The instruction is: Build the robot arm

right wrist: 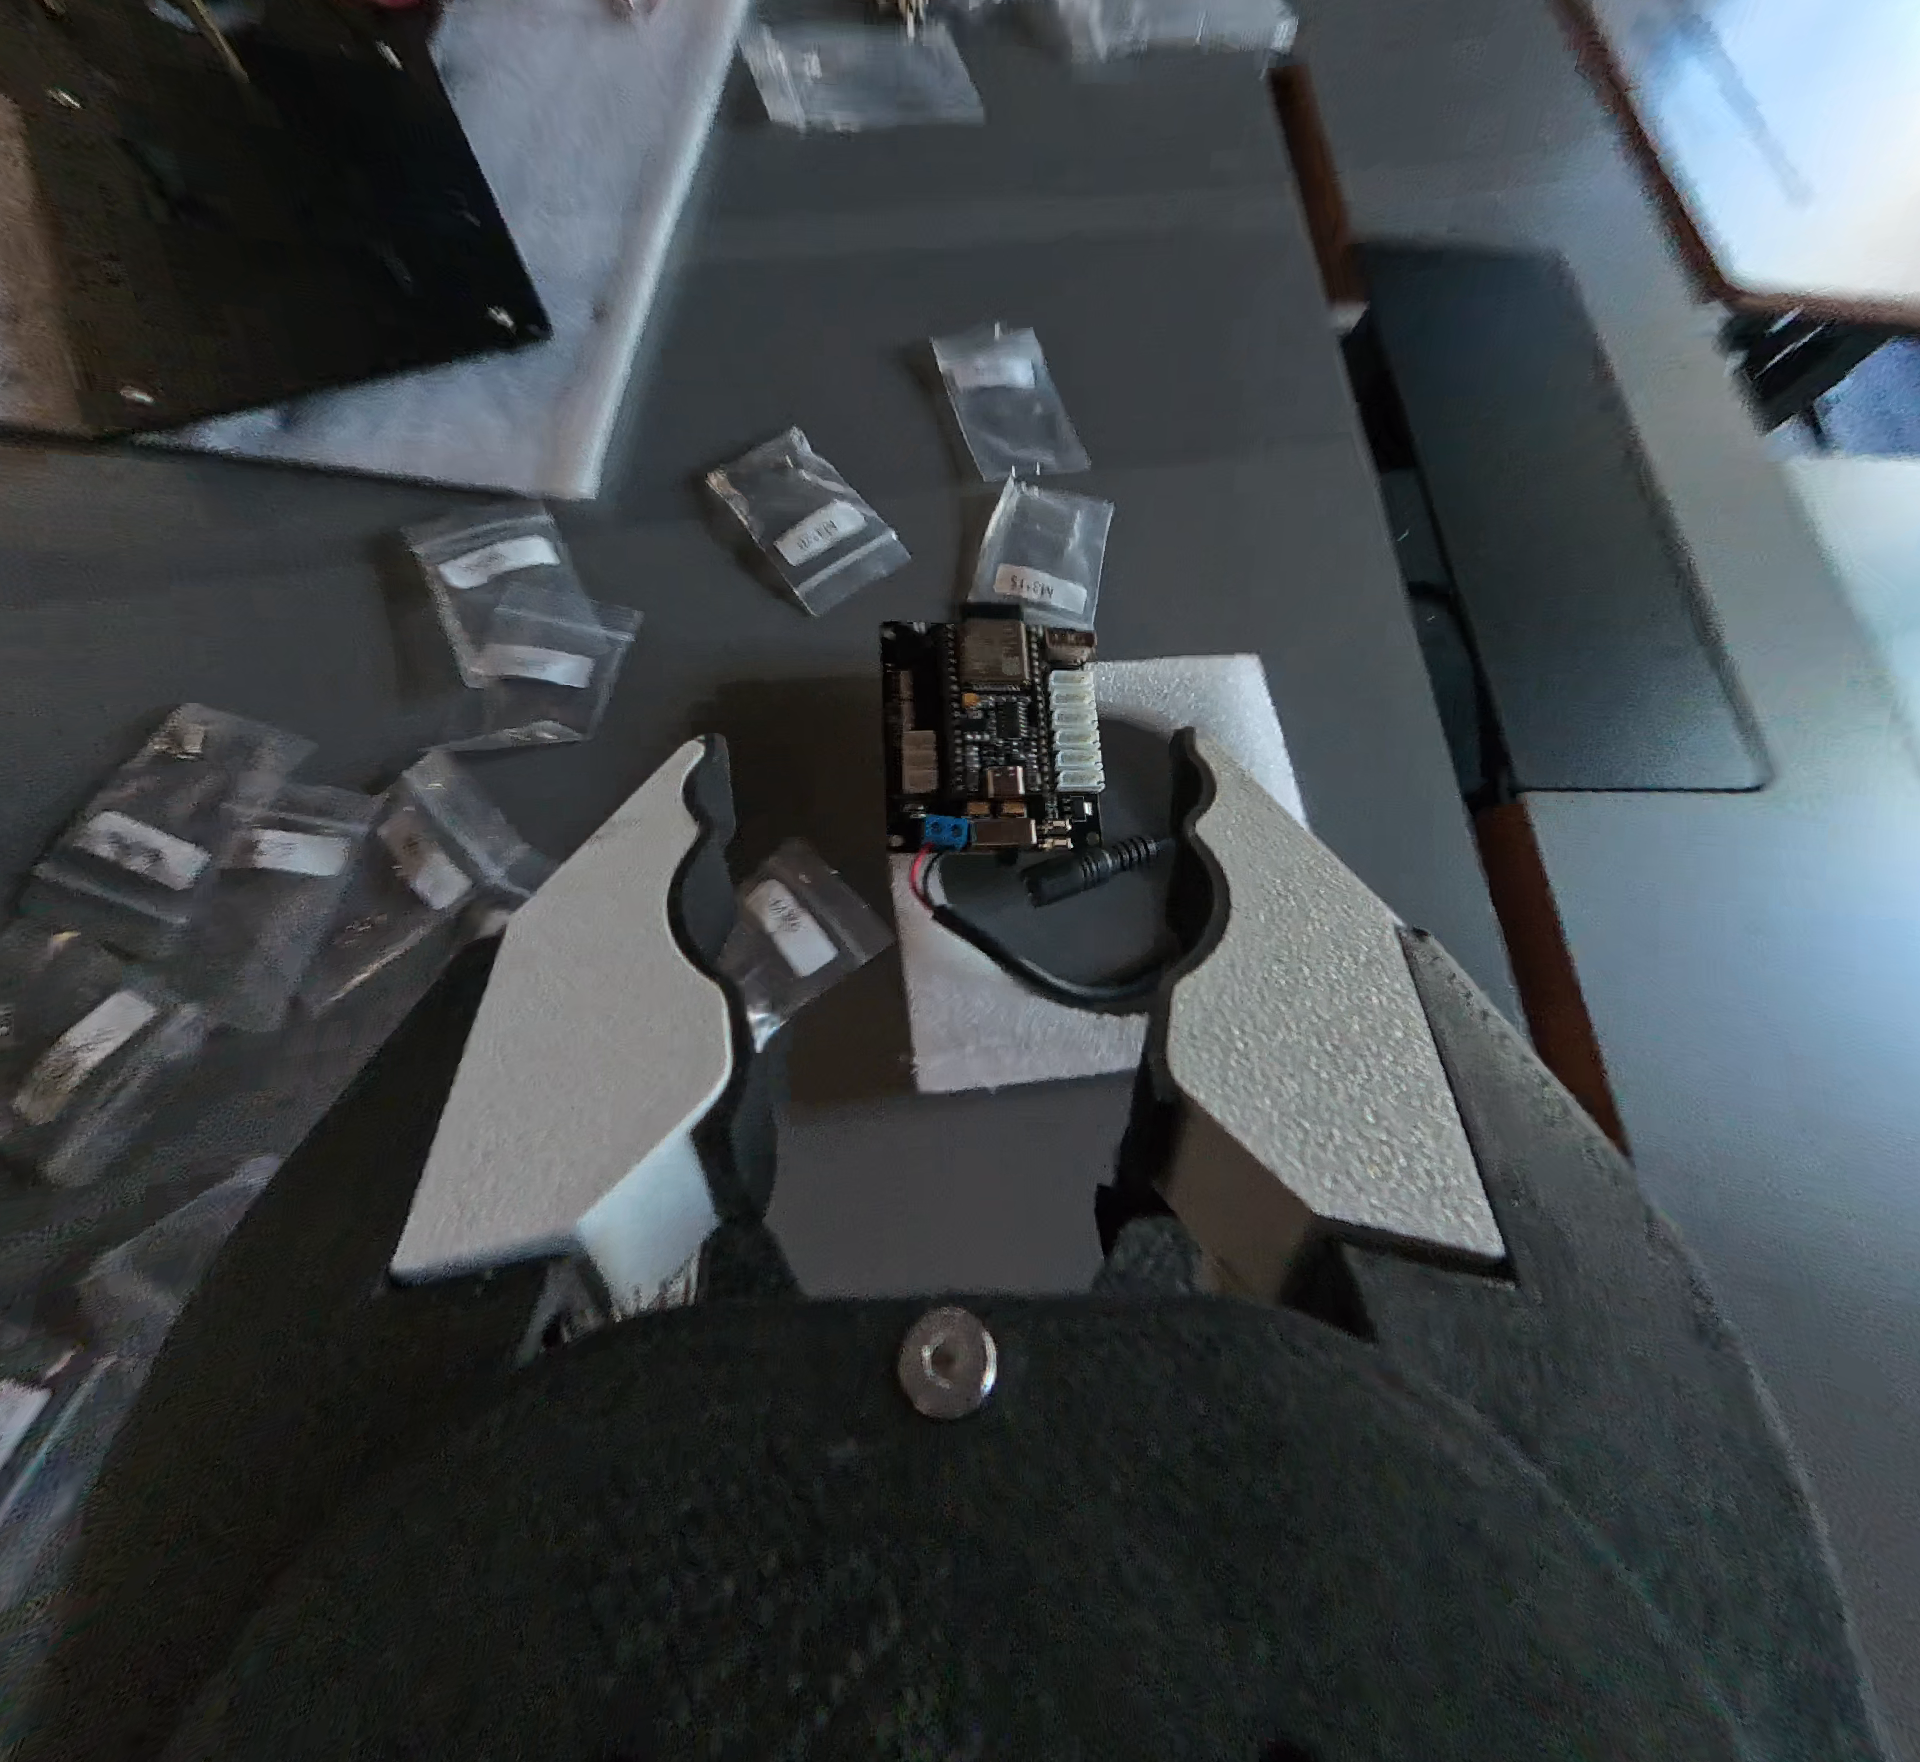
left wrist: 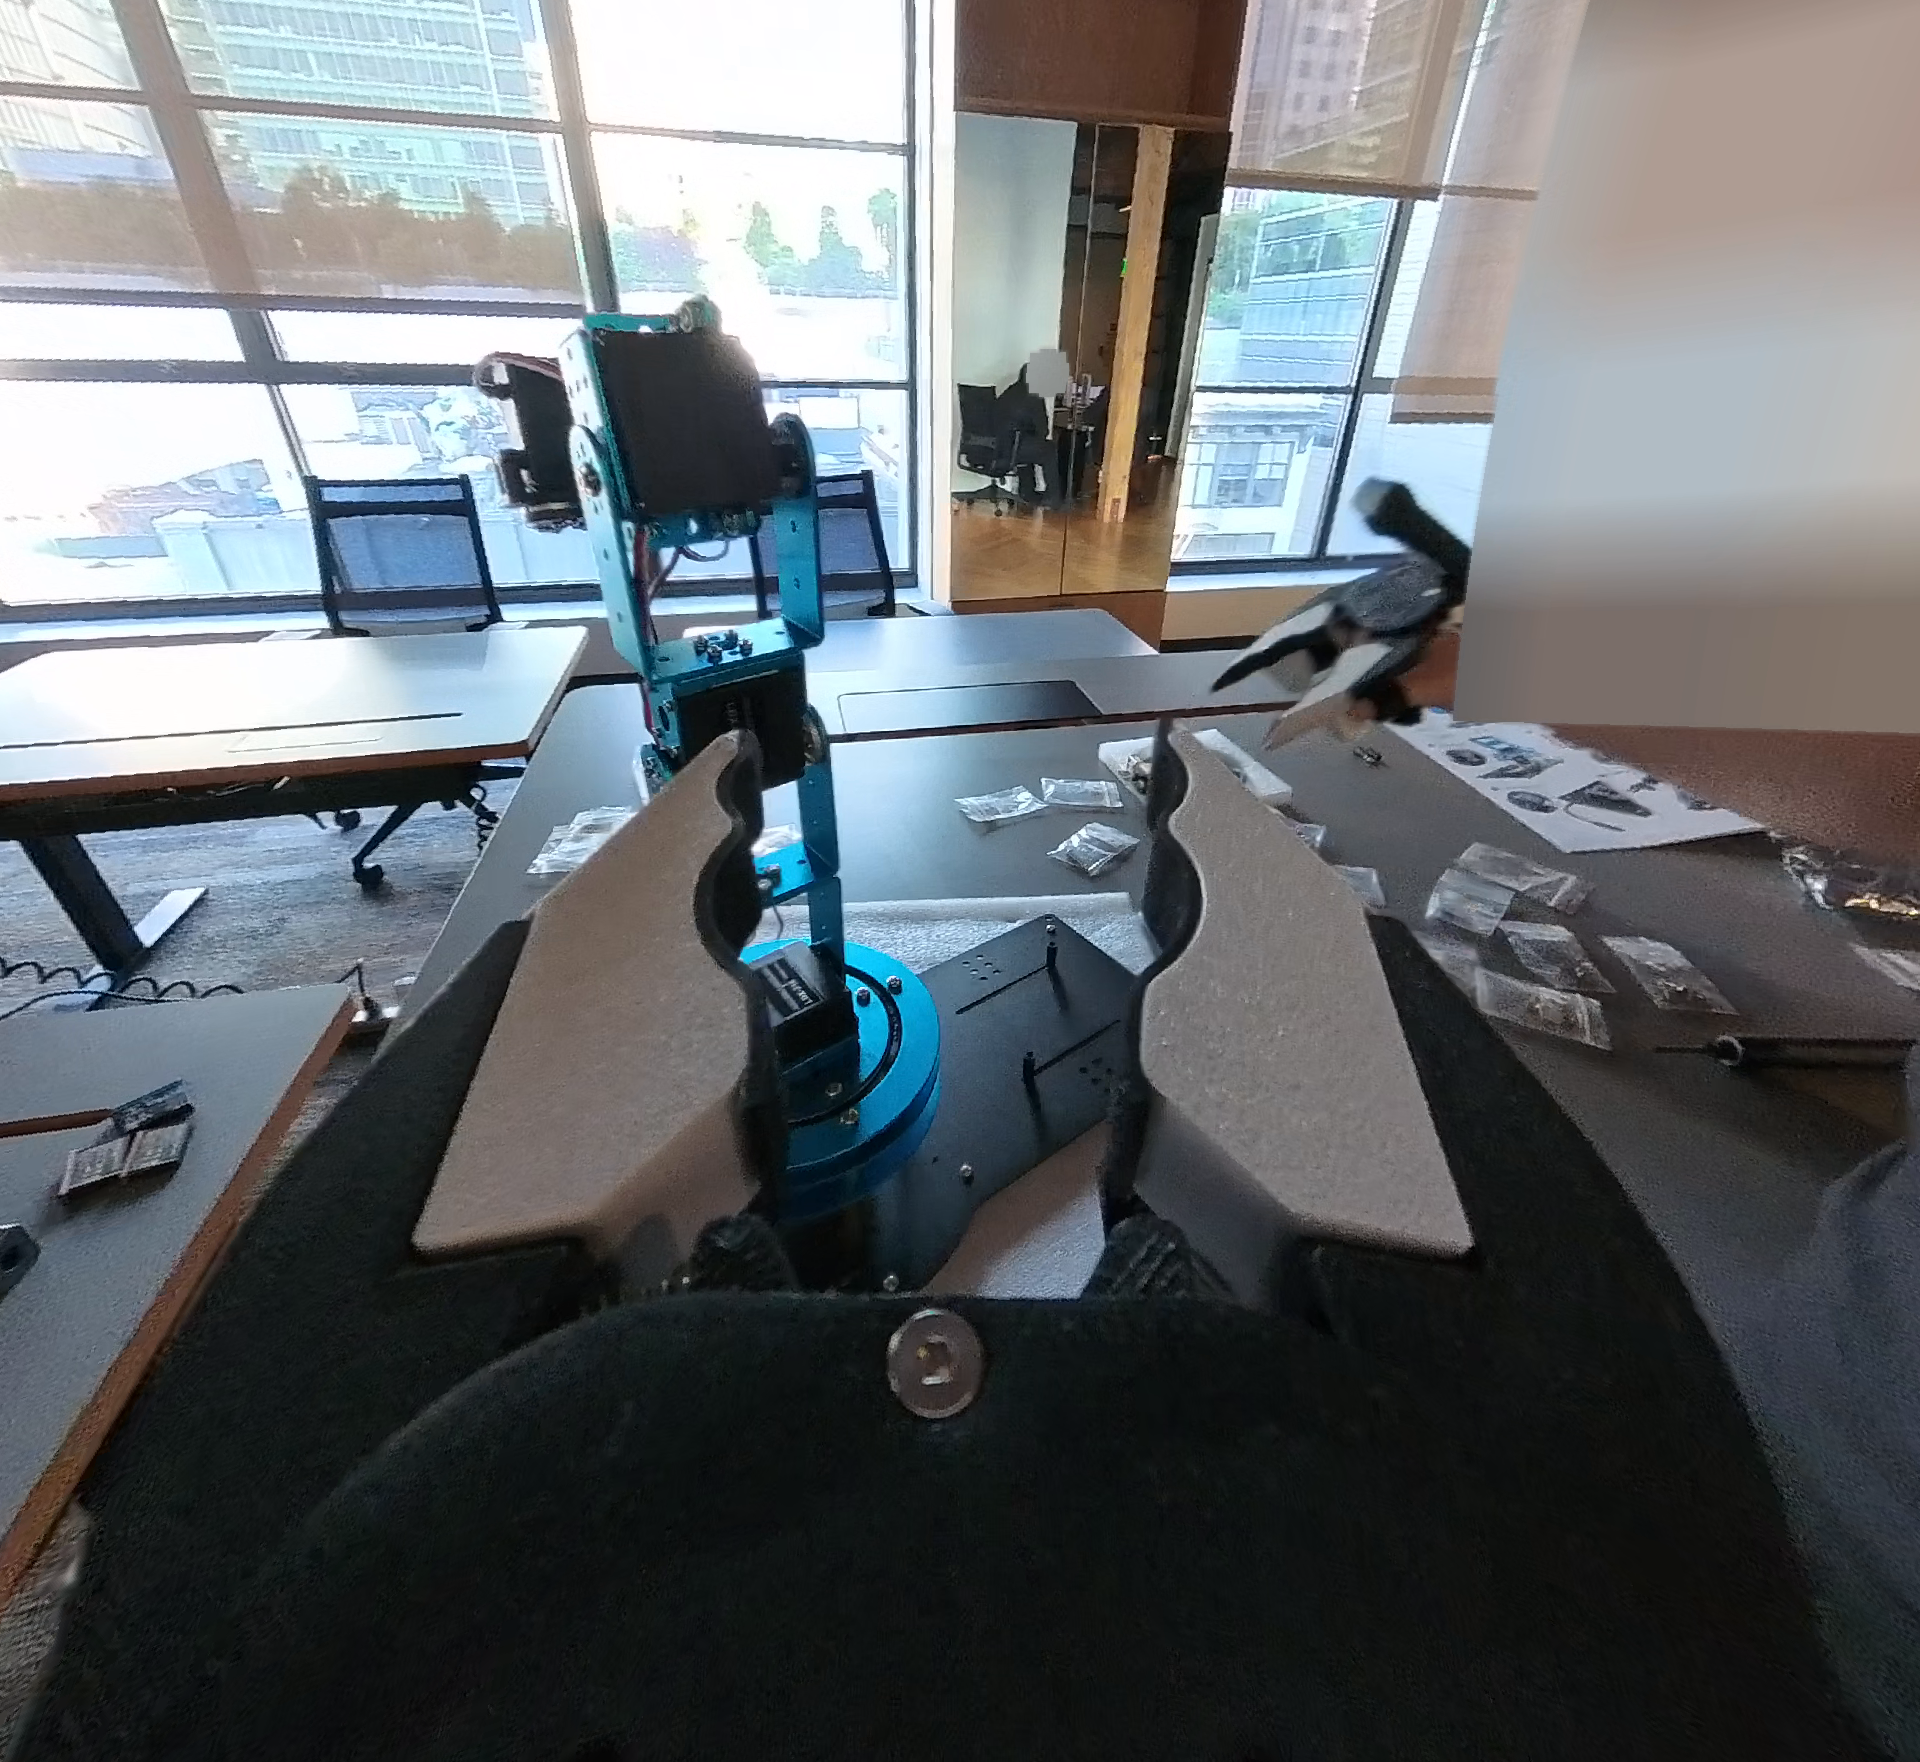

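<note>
Your left gripper has its jaws spread wide w/ nothing between the pads. Its left finger sits in front of the blue robot arm, overlapping it in view; can't tell if they touch. That arm stands upright on a round blue base, which is mounted on a black base plate. The plate rests on a white foam sheet on the dark table.

Your right gripper hangs above the table, jaws also released, holding nothing. Directly between and just past its fingertips lies a black circuit board, part on a small white foam pad, w/ a black cable and barrel plug at its near edge. A small clear bag lies just beside the left finger's inner curve, near the board.

Further out, more small clear bags are scattered across the table, a cluster to the left. Top left of the right wrist view you get the black base plate on its foam sheet, well apart from the board.

From the left wrist view, your right gripper shows at right, blurred, above the table's far side, near a printed sheet. Beyond: another desk, a chair, big windows.
</note>
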The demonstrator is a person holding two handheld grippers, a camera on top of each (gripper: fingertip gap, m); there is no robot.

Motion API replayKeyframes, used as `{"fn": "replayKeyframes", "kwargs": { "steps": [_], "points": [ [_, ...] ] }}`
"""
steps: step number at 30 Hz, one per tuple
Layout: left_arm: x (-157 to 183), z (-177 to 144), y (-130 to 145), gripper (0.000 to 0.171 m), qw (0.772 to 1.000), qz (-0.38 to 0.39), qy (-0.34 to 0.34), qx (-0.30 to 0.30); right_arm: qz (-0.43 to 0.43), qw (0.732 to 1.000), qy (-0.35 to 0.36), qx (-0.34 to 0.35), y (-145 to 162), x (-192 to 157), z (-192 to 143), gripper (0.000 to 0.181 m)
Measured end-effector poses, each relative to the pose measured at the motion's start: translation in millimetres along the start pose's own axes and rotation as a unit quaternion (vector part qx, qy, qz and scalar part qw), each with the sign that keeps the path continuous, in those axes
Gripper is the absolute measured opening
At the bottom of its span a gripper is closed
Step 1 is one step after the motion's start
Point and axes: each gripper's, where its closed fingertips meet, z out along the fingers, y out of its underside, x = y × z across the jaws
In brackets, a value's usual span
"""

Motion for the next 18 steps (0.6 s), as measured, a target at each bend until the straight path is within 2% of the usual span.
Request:
{"fn": "replayKeyframes", "kwargs": {
  "steps": [3,6,8,14,18],
  "points": [
    [2,-5,-4,0.074,1.000,0.005,-0.004,0.013,-0.056,0.992,0.069,0.091,-30,-27,-63,0.086],
    [9,-7,-11,0.075,0.999,0.004,0.001,0.035,-0.117,0.962,0.190,0.160,-54,-64,-144,0.090],
    [16,-6,-18,0.075,0.999,0.014,0.003,0.048,-0.140,0.938,0.259,0.181,-60,-96,-195,0.094],
    [60,11,-53,0.077,0.994,0.037,0.045,0.090,-0.131,0.857,0.441,0.234,-37,-158,-331,0.088],
    [109,29,-78,0.074,0.986,0.060,0.097,0.119,-0.198,0.768,0.558,0.244,-18,-193,-407,0.068]
  ]
}}
